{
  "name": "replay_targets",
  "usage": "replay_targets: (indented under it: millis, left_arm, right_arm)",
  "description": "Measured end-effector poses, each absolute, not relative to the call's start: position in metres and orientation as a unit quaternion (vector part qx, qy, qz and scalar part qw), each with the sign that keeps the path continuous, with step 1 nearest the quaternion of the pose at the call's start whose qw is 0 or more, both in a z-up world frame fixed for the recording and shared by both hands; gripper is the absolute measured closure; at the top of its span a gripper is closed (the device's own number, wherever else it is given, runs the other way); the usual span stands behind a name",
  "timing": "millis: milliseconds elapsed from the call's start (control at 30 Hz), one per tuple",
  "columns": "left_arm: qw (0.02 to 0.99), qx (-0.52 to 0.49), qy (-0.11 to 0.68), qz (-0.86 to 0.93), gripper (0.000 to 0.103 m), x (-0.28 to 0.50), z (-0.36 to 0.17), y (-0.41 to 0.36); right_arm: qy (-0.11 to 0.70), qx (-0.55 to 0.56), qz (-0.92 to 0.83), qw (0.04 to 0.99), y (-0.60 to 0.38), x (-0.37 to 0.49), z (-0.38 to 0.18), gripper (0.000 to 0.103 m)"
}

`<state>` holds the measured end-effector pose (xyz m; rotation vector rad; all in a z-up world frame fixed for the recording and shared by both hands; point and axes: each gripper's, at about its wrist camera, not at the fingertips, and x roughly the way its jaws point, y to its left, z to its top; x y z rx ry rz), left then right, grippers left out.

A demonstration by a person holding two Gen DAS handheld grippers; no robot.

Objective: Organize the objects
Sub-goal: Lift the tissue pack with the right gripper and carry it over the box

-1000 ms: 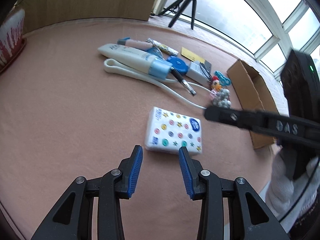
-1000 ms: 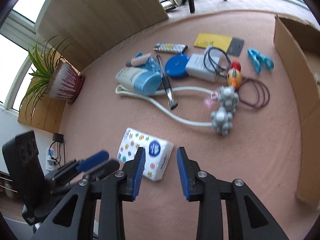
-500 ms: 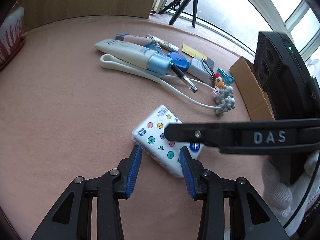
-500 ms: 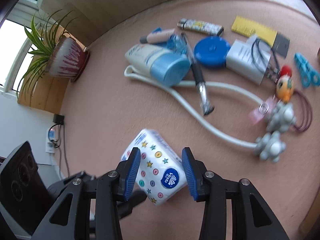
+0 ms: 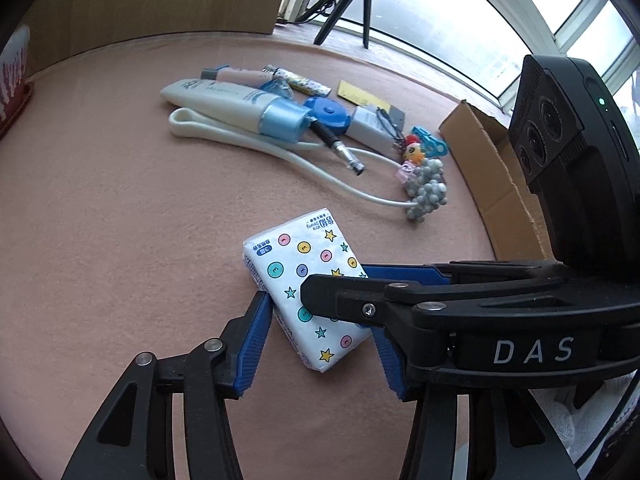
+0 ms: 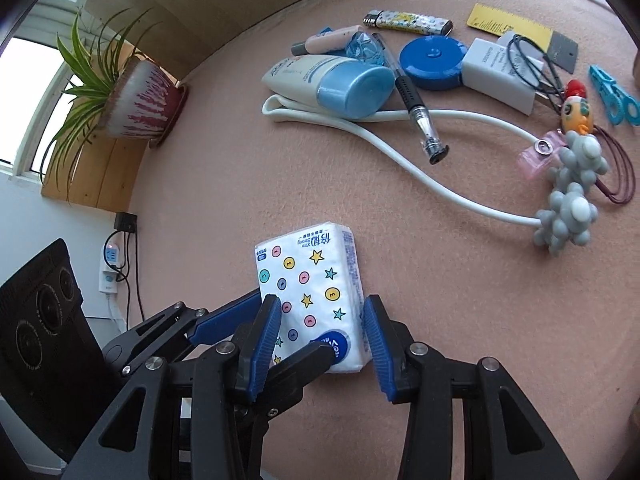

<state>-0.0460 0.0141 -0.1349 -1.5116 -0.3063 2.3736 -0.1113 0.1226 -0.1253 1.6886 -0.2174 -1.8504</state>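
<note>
Both grippers' jaws straddle the tissue pack [image 6: 312,292], seemingly touching; left's just widened.

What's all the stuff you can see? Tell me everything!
tissue pack: 1, white with dots and stars, near, between the grippers
tube: 1, white, blue cap, far pile
small tube: 1, pink, behind it
lighter: 1, patterned, far edge
pen: 1, black and clear, beside the cap
tape measure: 1, blue, mid pile
ruler: 1, yellow, far right
charger: 1, white, beside tape measure
cord: 1, white, ends at toys
bobbly toys: 2, grey, right
doll charm: 1, orange, above them
clip: 1, light blue, far right
plant pot: 1, white and red, left
cardboard box: 1, brown, right edge
left gripper: black, blue pads, just been opening, tissue pack between
right gripper: black, blue pads, shut on tissue pack
</note>
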Motion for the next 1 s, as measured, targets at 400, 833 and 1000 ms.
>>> replay_targets:
  millis: [400,833,1000]
  left_arm:
    - [0.227,-0.475,-0.066,0.848,0.050,-0.059,-0.077,0.097]
    - [0.311,-0.436,-0.025,0.844,0.050,-0.086,-0.042,0.225]
    - [0.330,-0.440,-0.014,0.835,0.050,-0.091,-0.047,0.271]
  right_arm:
    - [-0.119,0.585,-0.756,0.269,0.203,-0.109,-0.071,0.063]
    - [-0.151,0.527,-0.814,0.192,0.310,-0.111,-0.020,0.063]
    - [-0.160,0.524,-0.821,0.161,0.347,-0.115,-0.021,0.063]
